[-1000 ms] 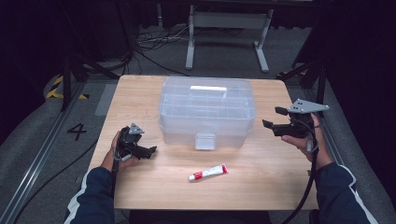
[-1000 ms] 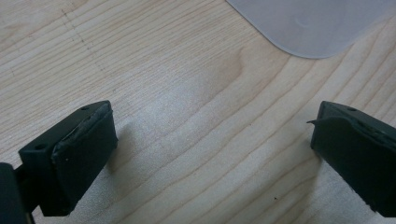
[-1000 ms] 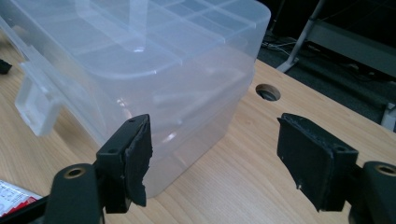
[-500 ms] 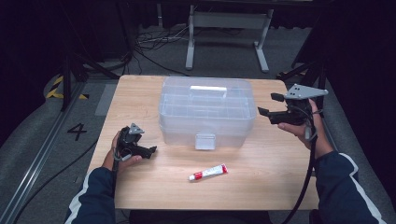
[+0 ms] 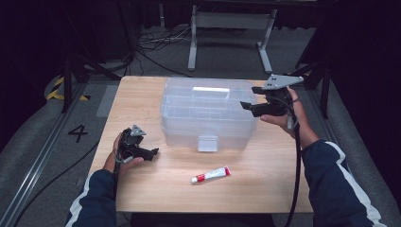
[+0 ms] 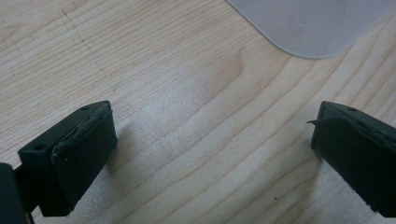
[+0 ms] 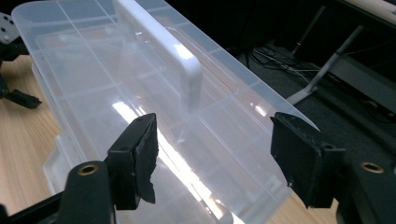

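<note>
i keep my right hand-held gripper [image 5: 247,100] level with the top of the clear plastic storage box with the white handle [image 5: 204,112], at its right end, jaws spread wide with nothing between them. they have just been narrowing a little, which i judge suits lining up on the lid edge or the white carry handle [image 7: 183,70] that runs along the lid ahead of the jaws. the box sits shut in the middle of the light wooden surface [image 5: 142,94], its front latch [image 5: 208,143] facing me, so it looks to me like the thing to be opened or lifted.

my left hand-held gripper [image 5: 152,153] rests low on the surface, left of the box and a bit nearer me, jaws wide and empty over bare wood, parked out of the way, i'd say, while the right one works. a small red and white tube [image 5: 211,174] lies in front of the box, apart from it, perhaps waiting to go inside.
</note>
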The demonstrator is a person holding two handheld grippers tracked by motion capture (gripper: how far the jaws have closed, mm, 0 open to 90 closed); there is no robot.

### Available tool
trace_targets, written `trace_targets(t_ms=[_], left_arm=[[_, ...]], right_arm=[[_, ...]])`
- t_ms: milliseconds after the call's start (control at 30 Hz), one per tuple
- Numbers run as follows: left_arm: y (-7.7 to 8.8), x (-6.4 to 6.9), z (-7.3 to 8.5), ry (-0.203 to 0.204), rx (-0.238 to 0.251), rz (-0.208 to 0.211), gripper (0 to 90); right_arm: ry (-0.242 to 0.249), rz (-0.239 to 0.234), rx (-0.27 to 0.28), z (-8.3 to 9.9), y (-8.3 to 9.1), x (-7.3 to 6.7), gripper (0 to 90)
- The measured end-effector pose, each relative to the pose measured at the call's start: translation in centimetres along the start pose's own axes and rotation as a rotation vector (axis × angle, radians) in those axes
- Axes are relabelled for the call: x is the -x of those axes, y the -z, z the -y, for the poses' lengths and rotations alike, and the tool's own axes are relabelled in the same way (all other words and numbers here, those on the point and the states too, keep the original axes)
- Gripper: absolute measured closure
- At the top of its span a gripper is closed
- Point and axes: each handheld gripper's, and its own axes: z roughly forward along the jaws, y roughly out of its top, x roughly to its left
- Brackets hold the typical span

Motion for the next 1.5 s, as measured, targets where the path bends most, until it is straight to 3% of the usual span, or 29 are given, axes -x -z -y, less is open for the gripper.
trace_targets(t_ms=[267, 467, 700, 833, 1033, 1267, 1333, 1500], left_arm=[[0.0, -0.1, 0.0, -0.008, -0.005, -0.001, 0.6], [0.0, -0.1, 0.0, -0.008, -0.005, -0.001, 0.6], [0.0, -0.1, 0.0, -0.010, -0.004, -0.003, 0.6], [0.1, -0.1, 0.0, -0.017, -0.002, 0.000, 1.0], [0.2, 0.0, 0.0, -0.021, 0.003, 0.012, 3.8], [0.5, 0.4, -0.4, -0.048, 0.009, 0.029, 19.0], [0.7, 0.4, -0.6, -0.057, 0.034, 0.037, 28.0], [1.5, 0.7, -1.2, -0.072, 0.095, 0.041, 36.0]], right_arm=[[0.035, -0.035, -0.058, -1.9, -2.9, -1.1, 34.8], [0.039, -0.034, -0.084, -2.7, -4.5, -1.5, 38.0], [0.052, -0.029, -0.116, -3.3, -6.1, -1.5, 57.8], [0.055, -0.001, -0.141, -3.6, -6.8, -1.5, 69.2], [0.041, 0.006, -0.144, -3.7, -7.1, -1.4, 69.9], [0.035, 0.004, -0.151, -3.8, -7.1, -1.3, 70.3], [0.034, -0.005, -0.154, -3.8, -7.1, -1.2, 70.3], [0.034, -0.006, -0.156, -3.9, -7.0, -1.2, 70.4]])
